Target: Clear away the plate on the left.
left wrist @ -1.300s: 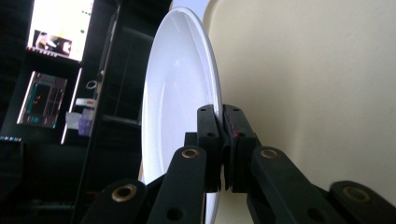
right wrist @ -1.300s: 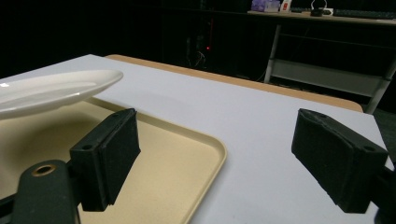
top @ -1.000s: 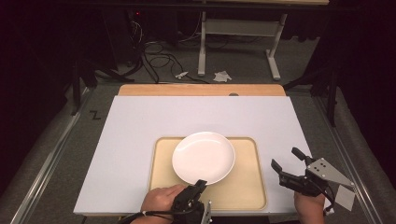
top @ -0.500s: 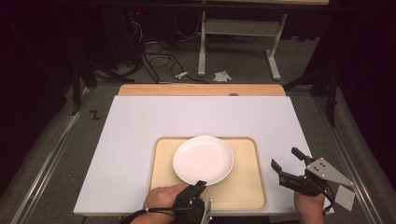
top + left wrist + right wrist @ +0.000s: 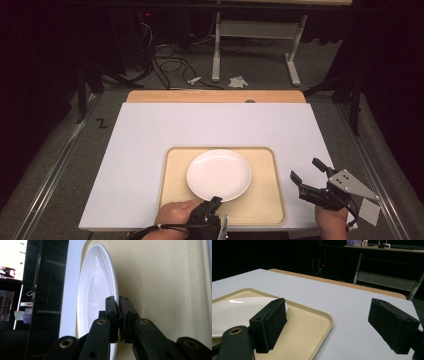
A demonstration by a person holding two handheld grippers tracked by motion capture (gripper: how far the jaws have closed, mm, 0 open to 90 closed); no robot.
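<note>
A round white plate [image 5: 218,174] lies on a beige tray [image 5: 269,202] near the front of the white table. My left gripper [image 5: 214,202] comes in from the front edge and is shut on the plate's near rim. In the left gripper view the plate [image 5: 96,290] stands edge-on against the tray [image 5: 160,285], and the left gripper [image 5: 119,312] pinches its rim between both jaws. My right gripper [image 5: 306,172] hovers open just right of the tray, holding nothing. In the right gripper view the right gripper [image 5: 329,317] spans the tray's corner [image 5: 322,317], with the plate [image 5: 234,312] at left.
The white tabletop [image 5: 210,125] stretches beyond the tray, with a wooden strip [image 5: 215,96] along its far edge. Behind it are a desk frame [image 5: 255,45] and cables [image 5: 170,55] on the floor. A person's hands hold both grippers at the front edge.
The plate has slid slightly toward the front edge of the tray with the left gripper on its rim. The right gripper has stayed in place.
</note>
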